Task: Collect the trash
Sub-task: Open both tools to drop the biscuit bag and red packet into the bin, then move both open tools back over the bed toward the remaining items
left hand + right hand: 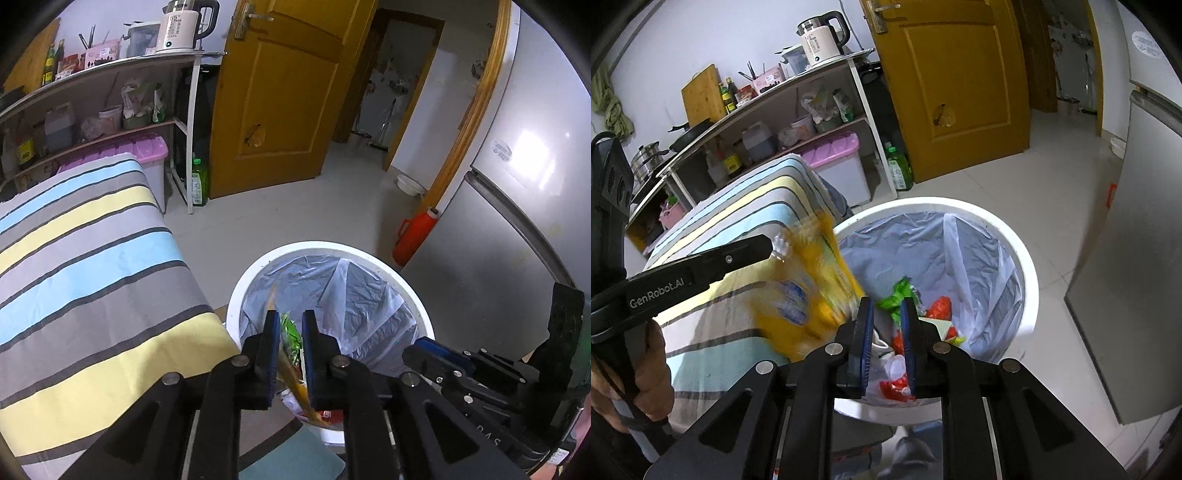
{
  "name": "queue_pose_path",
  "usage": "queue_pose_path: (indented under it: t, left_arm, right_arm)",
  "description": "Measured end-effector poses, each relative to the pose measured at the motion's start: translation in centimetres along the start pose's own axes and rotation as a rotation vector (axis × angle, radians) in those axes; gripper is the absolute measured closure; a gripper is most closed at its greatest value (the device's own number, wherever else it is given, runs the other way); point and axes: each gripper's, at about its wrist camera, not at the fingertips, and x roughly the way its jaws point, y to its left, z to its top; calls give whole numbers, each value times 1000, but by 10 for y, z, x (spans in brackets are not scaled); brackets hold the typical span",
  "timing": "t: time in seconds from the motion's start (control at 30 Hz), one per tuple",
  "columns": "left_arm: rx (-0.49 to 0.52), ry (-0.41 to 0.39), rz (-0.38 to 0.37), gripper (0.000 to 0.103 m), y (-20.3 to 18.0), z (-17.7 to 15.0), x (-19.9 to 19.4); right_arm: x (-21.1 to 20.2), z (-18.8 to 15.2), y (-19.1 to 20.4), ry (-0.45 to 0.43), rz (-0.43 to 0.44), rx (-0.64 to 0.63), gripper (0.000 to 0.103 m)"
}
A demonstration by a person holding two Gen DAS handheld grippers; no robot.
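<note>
2 grippers up over the round white plastic bin (236, 291) with the pale see-through liner bag (923, 254), which sits on the floor just beside my table with the striped blue, yellow and grey cloth (85, 258). My left gripper (289, 325) has its blue-padded jaws only slightly apart, and a crinkly yellow-orange plastic wrapper (809, 291) sits between them; it looks blurred in the right view, hanging at the bin's rim, and I can't tell if it's actually pinched. My right gripper (887, 314) is over the bin too, jaws a little apart with nothing between them. Down in the liner there's a green wrapper (899, 293) and some red and white packets (940, 308). Grey fridge (517, 206) stands on the far side.
</note>
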Motion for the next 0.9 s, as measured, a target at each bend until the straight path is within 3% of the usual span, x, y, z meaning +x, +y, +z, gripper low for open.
queue_pose_path:
  t: [0.4,0.57,0.9]
  left_arm:
    - [-9,-73,15,91,6,-5,-44]
    - [-6,-119,28,91,14,-13,-76]
    - [-42,-190,90,91,39,-34,-132]
  right_arm:
    - [-27,5,21,-60,25,-39,87]
    - [-42,5,42,-95,52,-82,73]
    - [-62,3,90,-136,110,-167,72]
